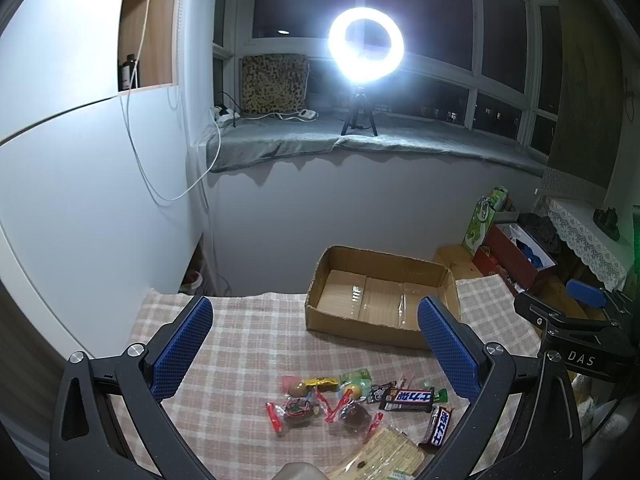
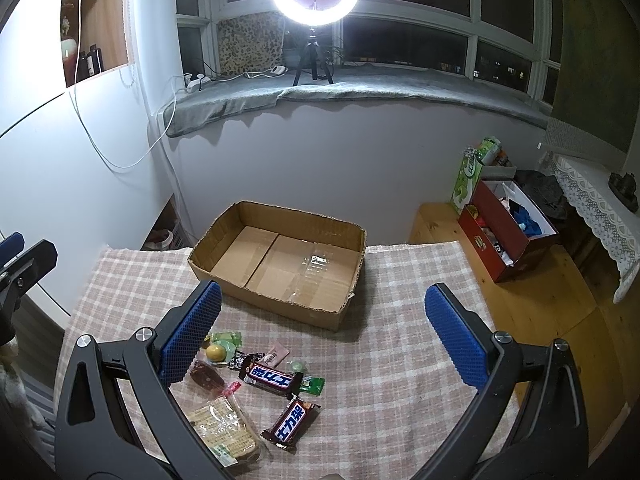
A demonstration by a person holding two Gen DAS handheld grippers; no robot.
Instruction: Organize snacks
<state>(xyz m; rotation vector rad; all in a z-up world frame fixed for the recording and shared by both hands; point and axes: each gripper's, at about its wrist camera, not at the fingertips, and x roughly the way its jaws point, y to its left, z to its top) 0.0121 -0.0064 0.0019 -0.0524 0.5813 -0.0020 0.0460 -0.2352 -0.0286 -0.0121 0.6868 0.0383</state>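
Right wrist view: right gripper [image 2: 322,322] and left gripper [image 1: 314,344] both spread, empty, above loose wrapped snacks [image 2: 256,384] clustered on the checked-cloth table [image 2: 400,360], open brown cardboard box [image 2: 280,264] empty behind, presumably their destination.

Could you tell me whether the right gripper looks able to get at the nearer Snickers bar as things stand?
Probably yes. The right gripper is open and empty, and the nearer Snickers bar lies alone on the checked tablecloth, apart from the other snacks, with nothing covering it.
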